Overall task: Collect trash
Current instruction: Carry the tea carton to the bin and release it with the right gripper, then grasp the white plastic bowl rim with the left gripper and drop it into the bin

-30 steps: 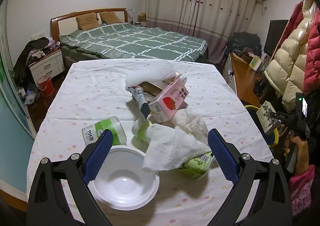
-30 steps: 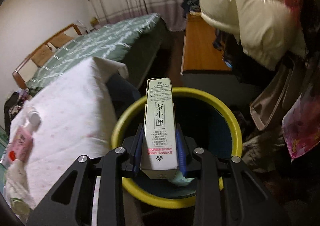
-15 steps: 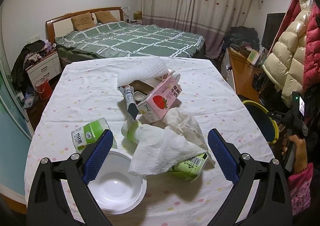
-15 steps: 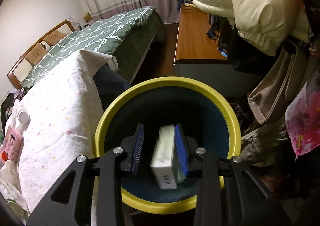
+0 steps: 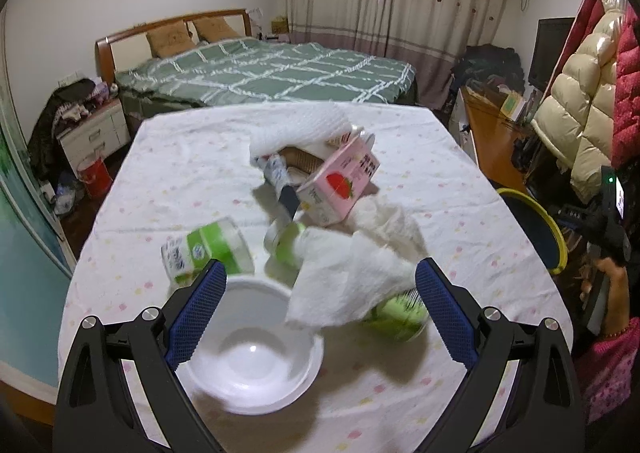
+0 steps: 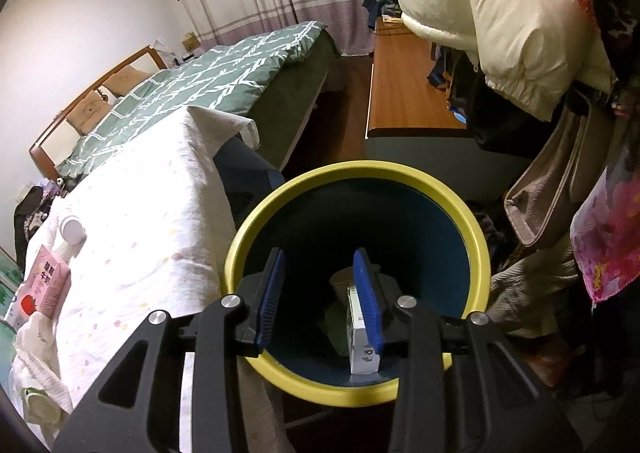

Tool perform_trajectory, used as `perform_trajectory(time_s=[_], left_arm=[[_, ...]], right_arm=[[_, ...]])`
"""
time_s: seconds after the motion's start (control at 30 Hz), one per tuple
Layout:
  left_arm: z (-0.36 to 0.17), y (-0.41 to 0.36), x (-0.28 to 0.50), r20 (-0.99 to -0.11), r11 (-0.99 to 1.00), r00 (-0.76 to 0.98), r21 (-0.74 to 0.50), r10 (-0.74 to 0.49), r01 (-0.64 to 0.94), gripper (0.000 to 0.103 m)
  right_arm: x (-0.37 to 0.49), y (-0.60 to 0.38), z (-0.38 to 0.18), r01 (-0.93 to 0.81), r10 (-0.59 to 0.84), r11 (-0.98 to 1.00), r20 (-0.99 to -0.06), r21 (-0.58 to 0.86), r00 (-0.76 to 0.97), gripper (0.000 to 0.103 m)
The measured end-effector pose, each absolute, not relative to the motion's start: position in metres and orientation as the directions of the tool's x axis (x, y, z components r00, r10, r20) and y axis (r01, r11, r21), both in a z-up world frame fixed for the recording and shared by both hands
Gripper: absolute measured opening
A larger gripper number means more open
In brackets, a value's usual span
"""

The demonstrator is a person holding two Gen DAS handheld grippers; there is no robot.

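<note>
My left gripper [image 5: 318, 305] is open and empty above the table, over a white bowl [image 5: 248, 349] and crumpled paper towels [image 5: 352, 277]. Around them lie a pink strawberry milk carton [image 5: 340, 185], a green-and-white cup [image 5: 208, 253], a green bottle [image 5: 396, 313] under the towel and a tube [image 5: 282, 185]. My right gripper [image 6: 318, 293] is open over the yellow-rimmed bin [image 6: 476, 237]. The white tea box [image 6: 360, 337] lies loose inside the bin beside the right finger.
The table has a white dotted cloth [image 5: 192, 173]. The bin also shows at its right edge [image 5: 536, 229]. A bed [image 5: 264, 73] stands behind, a wooden desk [image 6: 404, 93] and hanging coats [image 6: 500, 13] to the right.
My right gripper opened and let go of the tea box, which dropped into the bin. My left gripper shifted over the table, back toward the bowl.
</note>
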State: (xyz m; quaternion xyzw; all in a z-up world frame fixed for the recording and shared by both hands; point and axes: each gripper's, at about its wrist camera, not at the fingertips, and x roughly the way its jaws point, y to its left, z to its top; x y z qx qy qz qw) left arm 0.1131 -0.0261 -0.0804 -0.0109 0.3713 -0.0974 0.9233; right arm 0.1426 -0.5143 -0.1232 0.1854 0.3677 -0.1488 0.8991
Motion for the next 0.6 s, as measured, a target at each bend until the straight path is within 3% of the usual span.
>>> perform_trajectory(time_s=[0.17, 0.33, 0.53, 0.6], left_arm=[[-0.094, -0.008, 0.11, -0.714, 0.988, 0.686, -0.063, -0.141, 0.138, 0.09], [-0.111, -0.007, 0.107, -0.755, 0.984, 0.644, -0.005, -0.121, 0.179, 0.069], [-0.119, -0.014, 0.098, -0.78, 0.957, 0.611, 0.055, -0.136, 0.284, 0.067], [-0.122, -0.017, 0.098, -0.789, 0.95, 0.601, 0.074, -0.13, 0.303, 0.061]], right_arm=[[0.141, -0.509, -0.123, 0.393, -0.117, 0.89, -0.715, 0.233, 0.69, 0.036], [0.141, -0.506, -0.122, 0.386, -0.111, 0.891, -0.713, 0.237, 0.693, 0.036], [0.139, -0.507, -0.12, 0.387, -0.107, 0.889, -0.709, 0.246, 0.697, 0.036], [0.139, -0.506, -0.12, 0.385, -0.102, 0.889, -0.709, 0.25, 0.698, 0.036]])
